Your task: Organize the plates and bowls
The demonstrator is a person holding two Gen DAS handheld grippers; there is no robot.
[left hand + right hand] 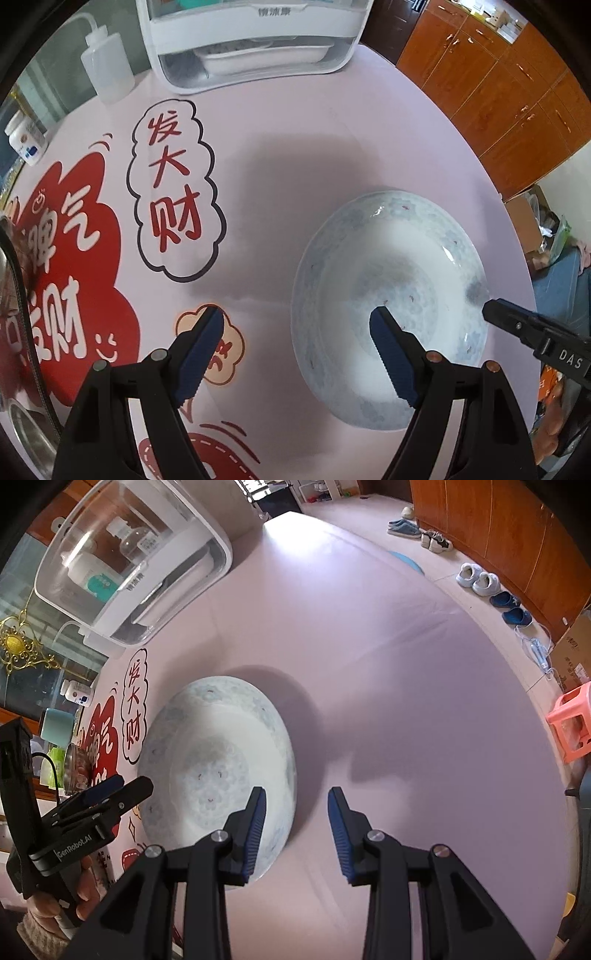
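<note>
The plate (388, 254) lies ungrasped at lower right; the left gripper (295, 354) is held wide, the right gripper (295, 834) narrower, both empty.

Both wrist cameras looked steeply down, close above the plate (388, 258). One sat left of it, one right. Both views shared the plate (218, 753) and the dish rack (255, 40) beyond.
</note>
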